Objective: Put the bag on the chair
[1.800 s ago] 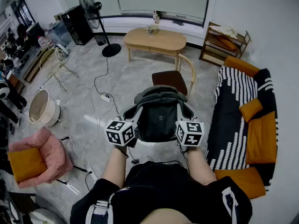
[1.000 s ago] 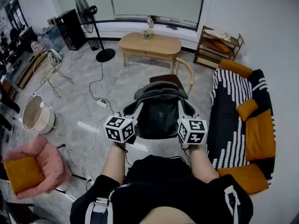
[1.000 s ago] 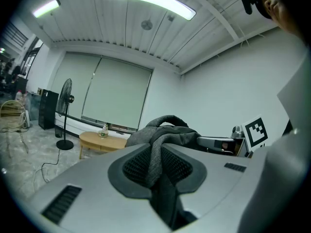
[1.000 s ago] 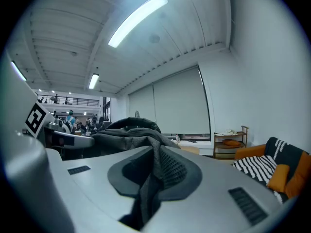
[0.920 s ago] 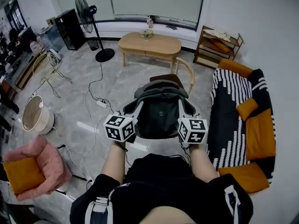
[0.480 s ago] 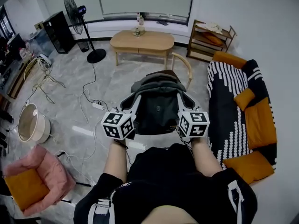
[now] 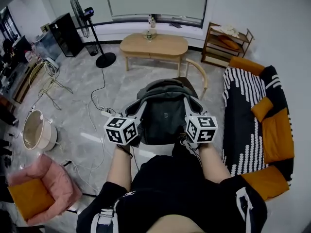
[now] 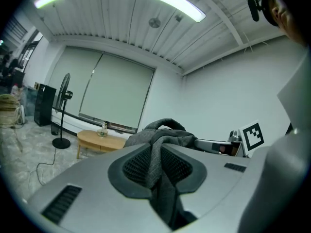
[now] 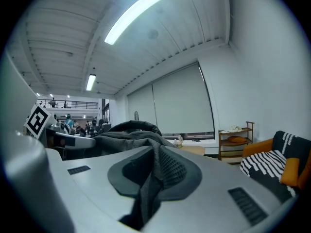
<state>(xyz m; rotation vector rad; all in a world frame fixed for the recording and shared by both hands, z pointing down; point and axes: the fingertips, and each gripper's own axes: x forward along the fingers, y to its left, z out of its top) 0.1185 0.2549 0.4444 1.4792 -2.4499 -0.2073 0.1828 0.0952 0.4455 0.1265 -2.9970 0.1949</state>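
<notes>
A dark grey backpack (image 7: 163,114) hangs in front of me between both grippers. My left gripper (image 7: 135,113) is shut on a fold of its grey fabric (image 8: 156,166) at the bag's left side. My right gripper (image 7: 191,109) is shut on the fabric (image 9: 151,171) at the right side. Just beyond the bag stands the chair (image 7: 199,75), with a brown seat and a curved wooden arm; the bag hides most of the seat. The top handle of the bag (image 8: 163,126) arches above the jaws.
An oval wooden coffee table (image 7: 153,45) and a standing fan (image 7: 85,18) are beyond the chair. A striped sofa with orange cushions (image 7: 252,115) lines the right wall, with a shelf (image 7: 228,45) behind it. Cables (image 7: 97,106), a white basket (image 7: 36,127) and a pink armchair (image 7: 39,188) are at the left.
Both grippers have carried the bag forward toward the chair; the bag now covers most of the brown seat that showed above it before. The grips have not changed.
</notes>
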